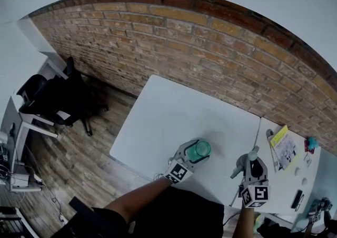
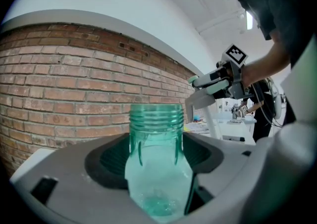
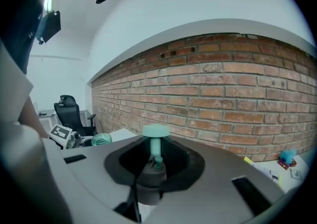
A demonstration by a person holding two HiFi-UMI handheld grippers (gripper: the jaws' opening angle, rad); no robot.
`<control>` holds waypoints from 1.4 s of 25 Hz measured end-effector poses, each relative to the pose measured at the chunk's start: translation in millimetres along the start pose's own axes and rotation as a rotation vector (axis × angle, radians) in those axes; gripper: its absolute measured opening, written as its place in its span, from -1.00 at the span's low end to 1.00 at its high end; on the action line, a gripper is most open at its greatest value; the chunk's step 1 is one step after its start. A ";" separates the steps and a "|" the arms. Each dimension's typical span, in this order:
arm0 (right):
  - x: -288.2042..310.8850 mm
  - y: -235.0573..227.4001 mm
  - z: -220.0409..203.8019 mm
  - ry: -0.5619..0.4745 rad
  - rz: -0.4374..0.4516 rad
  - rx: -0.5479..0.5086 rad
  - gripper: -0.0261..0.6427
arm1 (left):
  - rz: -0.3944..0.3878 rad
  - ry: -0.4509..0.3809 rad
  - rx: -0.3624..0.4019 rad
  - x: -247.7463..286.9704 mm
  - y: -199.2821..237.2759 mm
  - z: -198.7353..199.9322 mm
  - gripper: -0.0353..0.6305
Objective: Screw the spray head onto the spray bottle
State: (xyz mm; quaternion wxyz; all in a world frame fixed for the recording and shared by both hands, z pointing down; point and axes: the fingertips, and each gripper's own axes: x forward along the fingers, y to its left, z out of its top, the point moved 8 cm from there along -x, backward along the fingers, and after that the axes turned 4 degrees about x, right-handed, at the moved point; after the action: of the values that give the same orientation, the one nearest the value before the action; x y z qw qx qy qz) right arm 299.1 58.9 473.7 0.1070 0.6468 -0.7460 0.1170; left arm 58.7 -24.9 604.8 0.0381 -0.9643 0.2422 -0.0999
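Observation:
A clear green spray bottle (image 1: 200,150) with a bare threaded neck (image 2: 156,116) stands upright between my left gripper's (image 1: 190,156) jaws, which are shut on its body (image 2: 157,168) over the white table (image 1: 174,110). To its right, held apart from it, my right gripper (image 1: 251,164) is shut on the spray head (image 1: 252,155). In the right gripper view the head's pale green top (image 3: 156,130) sticks up between the jaws, its dark collar (image 3: 148,181) below. The left gripper view shows the spray head (image 2: 203,99) at upper right with its tube (image 2: 214,124) hanging down, higher than the bottle's mouth.
A second white table (image 1: 274,189) adjoins at the right, carrying a yellow booklet (image 1: 279,136), papers (image 1: 288,151), a small blue thing (image 1: 310,144) and a black item (image 1: 297,198). A brick wall (image 1: 210,58) runs behind. A black office chair (image 1: 50,95) stands on the wooden floor, left.

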 end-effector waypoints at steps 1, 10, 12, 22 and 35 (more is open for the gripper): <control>0.4 3.3 3.1 -0.013 0.007 -0.003 -0.72 | 0.000 0.000 0.002 -0.8 0.4 0.0 0.09; -2.9 13.7 8.4 -0.017 0.014 -0.028 -0.72 | -0.008 -0.003 0.008 -2.6 1.1 -1.9 0.09; -2.5 13.6 7.5 -0.023 0.007 -0.020 -0.72 | -0.008 -0.003 0.010 -2.8 1.9 -2.0 0.09; -2.8 16.5 25.8 -0.076 0.010 0.022 -0.72 | -0.007 -0.010 0.009 -2.1 1.9 -1.7 0.09; -2.7 18.3 49.8 -0.132 0.018 0.069 -0.72 | -0.009 -0.007 0.004 -3.1 2.6 -1.5 0.09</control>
State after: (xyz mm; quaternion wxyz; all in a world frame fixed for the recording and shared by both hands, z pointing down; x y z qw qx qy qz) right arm 281.0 48.4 424.9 0.0344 0.6498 -0.7526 0.1006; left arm 54.5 -25.7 605.4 0.0407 -0.9657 0.2375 -0.0970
